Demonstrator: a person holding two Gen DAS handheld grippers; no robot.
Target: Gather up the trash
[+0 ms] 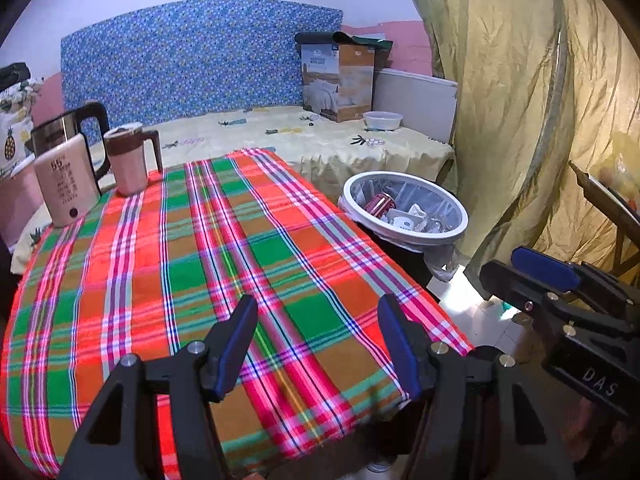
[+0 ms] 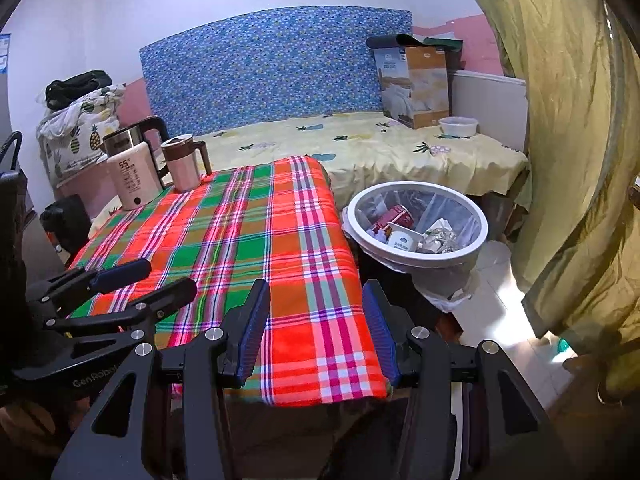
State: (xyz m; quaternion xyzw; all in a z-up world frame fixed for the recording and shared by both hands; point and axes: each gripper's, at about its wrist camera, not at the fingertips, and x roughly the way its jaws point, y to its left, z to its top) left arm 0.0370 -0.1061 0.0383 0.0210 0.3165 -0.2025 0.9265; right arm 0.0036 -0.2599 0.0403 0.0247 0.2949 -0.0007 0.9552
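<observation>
Trash (image 2: 416, 232), cups and wrappers, lies inside the lined white bin (image 2: 482, 228) on the floor just beside the plaid-covered desk (image 2: 248, 224); left claw (image 1: 318, 340) and right claw (image 2: 316, 332) both hover over the desk's near edge, jaws wide, holding nothing.

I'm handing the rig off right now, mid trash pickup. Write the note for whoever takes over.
Left hand-held gripper: open, empty, above the near end of the plaid tablecloth.
Right hand-held gripper: open, empty, over the cloth's near right corner.
Trash bin: on the floor right of the table, lined with a bag, already holding a red carton, a white cup and crumpled wrappers.
On the table: only a kettle and a lidded mug at the far left corner; no loose trash is visible on the cloth.
Left to do: probably check the bed and floor for remaining trash.
</observation>
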